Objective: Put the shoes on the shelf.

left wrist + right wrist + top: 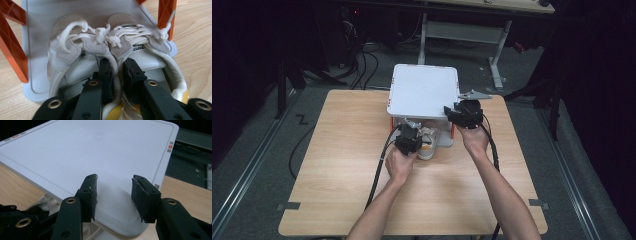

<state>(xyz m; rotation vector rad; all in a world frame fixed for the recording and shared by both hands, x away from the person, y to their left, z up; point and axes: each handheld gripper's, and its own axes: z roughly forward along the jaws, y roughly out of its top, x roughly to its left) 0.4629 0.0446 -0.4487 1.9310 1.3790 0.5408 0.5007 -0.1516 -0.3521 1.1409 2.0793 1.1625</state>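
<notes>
A pair of white lace-up shoes (75, 50) lies side by side on the lower white tray (35, 27) of a small two-tier shelf with orange posts (13, 52). My left gripper (117, 67) reaches in from the heel end. One jaw is inside each shoe, and the two touching inner collars are pinched between them. In the high view the left gripper (412, 134) sits at the shelf's front opening by the shoes (429, 145). My right gripper (113, 182) stands open with nothing between its pads, hovering over the near right corner of the shelf's white top (87, 150).
The shelf (424, 90) stands at the far middle of the wooden table (337, 170). Cables trail back from both grippers over the table. Beyond the table are a dark floor with loose cables (362, 65) and a desk frame (462, 32).
</notes>
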